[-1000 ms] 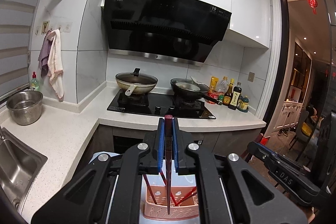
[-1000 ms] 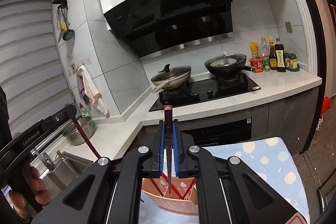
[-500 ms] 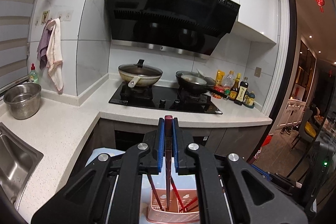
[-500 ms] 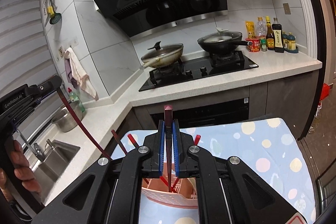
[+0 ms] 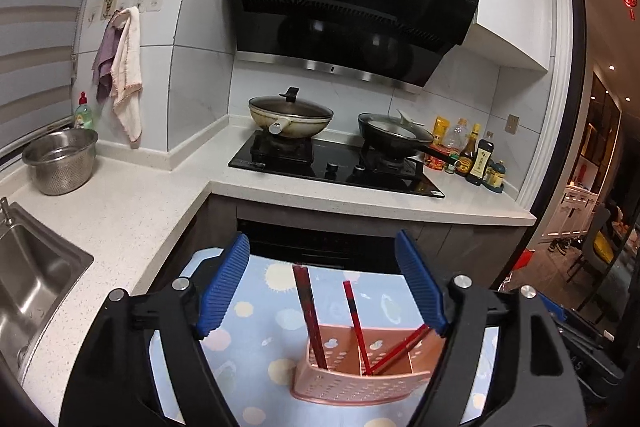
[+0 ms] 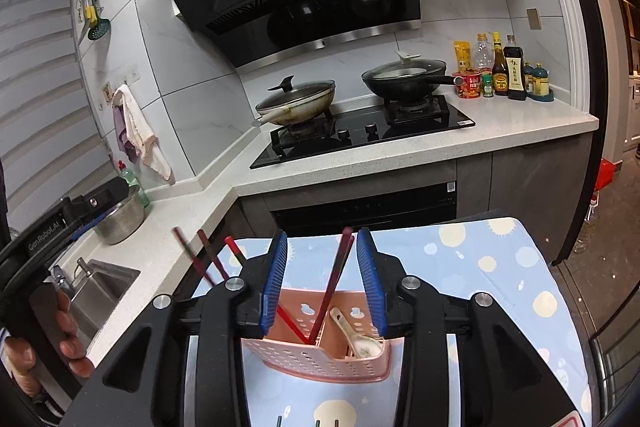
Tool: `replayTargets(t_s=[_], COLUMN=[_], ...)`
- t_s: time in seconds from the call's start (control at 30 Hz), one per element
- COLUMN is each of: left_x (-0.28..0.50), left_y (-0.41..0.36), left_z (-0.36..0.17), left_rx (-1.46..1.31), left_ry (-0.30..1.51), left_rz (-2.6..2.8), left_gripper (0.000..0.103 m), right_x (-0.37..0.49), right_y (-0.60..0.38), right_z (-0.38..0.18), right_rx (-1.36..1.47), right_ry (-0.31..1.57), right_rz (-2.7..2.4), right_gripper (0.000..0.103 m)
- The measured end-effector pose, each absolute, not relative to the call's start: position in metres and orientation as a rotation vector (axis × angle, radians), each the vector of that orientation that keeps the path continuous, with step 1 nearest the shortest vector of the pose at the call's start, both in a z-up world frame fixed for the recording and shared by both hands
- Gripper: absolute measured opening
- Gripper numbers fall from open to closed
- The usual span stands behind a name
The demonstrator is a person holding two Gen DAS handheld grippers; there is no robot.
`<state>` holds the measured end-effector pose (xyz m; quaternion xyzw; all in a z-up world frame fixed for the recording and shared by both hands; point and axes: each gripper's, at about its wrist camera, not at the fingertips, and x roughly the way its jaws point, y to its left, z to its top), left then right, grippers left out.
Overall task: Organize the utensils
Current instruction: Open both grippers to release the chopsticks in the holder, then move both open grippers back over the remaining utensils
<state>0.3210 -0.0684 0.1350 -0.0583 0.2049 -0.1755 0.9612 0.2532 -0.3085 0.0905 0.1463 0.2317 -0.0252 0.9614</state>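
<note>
A pink perforated utensil holder (image 5: 360,383) stands on a blue dotted cloth (image 5: 260,331); it also shows in the right wrist view (image 6: 320,359). Several red chopsticks (image 5: 308,307) stand tilted in it, and in the right wrist view chopsticks (image 6: 336,275) lean in it beside a white ceramic spoon (image 6: 356,339). My left gripper (image 5: 322,287) is open and empty above the holder. My right gripper (image 6: 322,279) is open, its jaws either side of the leaning chopsticks without touching them. The left gripper's body (image 6: 48,239) shows at the left of the right wrist view.
An L-shaped white counter (image 5: 132,211) holds a sink (image 5: 28,279), a steel colander (image 5: 60,163), a hob with two lidded pans (image 5: 292,115), and bottles (image 5: 476,155). A doorway opens at the right (image 5: 600,187). Utensil tips show at the lower edge (image 6: 316,423).
Both grippers have opened and let go of the chopsticks they held. Those chopsticks now stand in the pink holder. Both views have shifted slightly.
</note>
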Motion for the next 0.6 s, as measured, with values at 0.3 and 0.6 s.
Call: replayTargets(t_s=[0.3,0.6], left_x=[0.283,0.223], left_y=[-0.045,-0.029], left_z=[0.116,0.068], left_rx=[-0.122,-0.079], left_ry=[0.504,0.612], left_rz=[-0.33,-0.308], left_gripper=[0.072,0.072], right_x=[0.215,0.157], right_y=[-0.286,-0.26], right_z=[0.089,0.047], right_rx=[0.233,0.19], right_ry=[0.511,0.622], right_rz=[-0.029,-0.023], right_gripper=[0.036,0.036])
